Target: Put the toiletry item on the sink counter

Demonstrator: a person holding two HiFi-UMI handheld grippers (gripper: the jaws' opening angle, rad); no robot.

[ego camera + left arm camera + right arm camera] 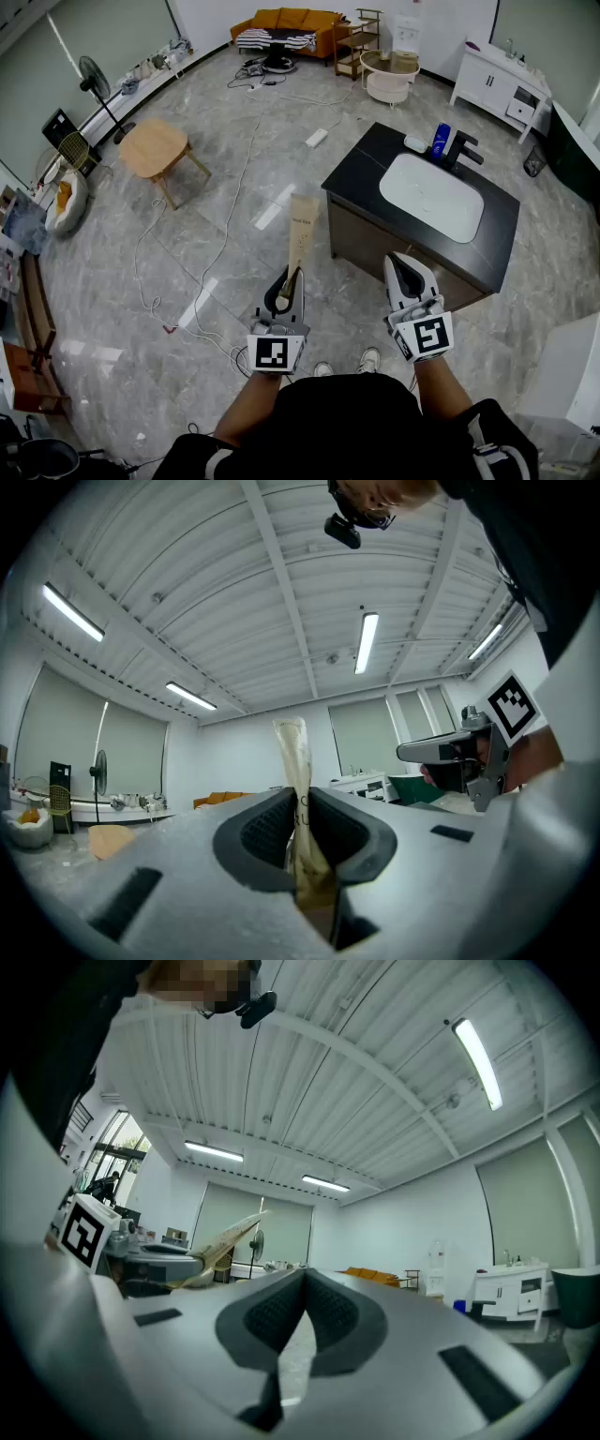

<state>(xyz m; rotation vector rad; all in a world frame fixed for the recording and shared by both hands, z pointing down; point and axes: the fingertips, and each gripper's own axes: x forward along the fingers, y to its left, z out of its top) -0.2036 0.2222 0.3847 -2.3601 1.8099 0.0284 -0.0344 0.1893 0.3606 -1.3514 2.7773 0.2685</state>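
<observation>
Toiletry tube is pinched between the left gripper jaws, poking out the far end; right gripper is clenched on nothing.

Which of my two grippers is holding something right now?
The left gripper, shut on a beige tube that sticks out ahead of it. The right gripper has its jaws closed together on nothing.
</observation>
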